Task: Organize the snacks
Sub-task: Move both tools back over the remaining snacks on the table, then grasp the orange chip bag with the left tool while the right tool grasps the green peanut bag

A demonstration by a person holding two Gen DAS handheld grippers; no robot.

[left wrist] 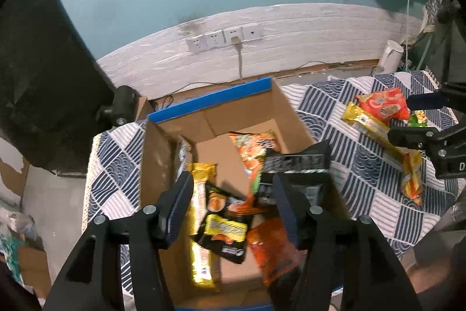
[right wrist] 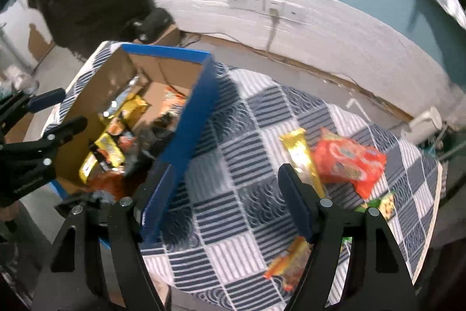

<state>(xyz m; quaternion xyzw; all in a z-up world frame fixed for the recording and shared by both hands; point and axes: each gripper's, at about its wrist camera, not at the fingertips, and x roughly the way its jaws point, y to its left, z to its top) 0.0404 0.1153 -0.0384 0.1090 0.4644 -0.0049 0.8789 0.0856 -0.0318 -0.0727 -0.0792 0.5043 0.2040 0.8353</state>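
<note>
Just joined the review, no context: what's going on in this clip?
A person with a hand-held gripper in each hand is sorting snack packets into a cardboard box on a checked tablecloth. The left gripper hangs open over the box, which already holds several packets. The right gripper is open above the cloth, where a red packet, a gold bar and other snacks lie outside the box.

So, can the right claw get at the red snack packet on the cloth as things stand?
Probably yes. The right claw is open and empty above the checked cloth. The red snack packet lies uncovered just ahead, only a gold packet touching its side.
</note>
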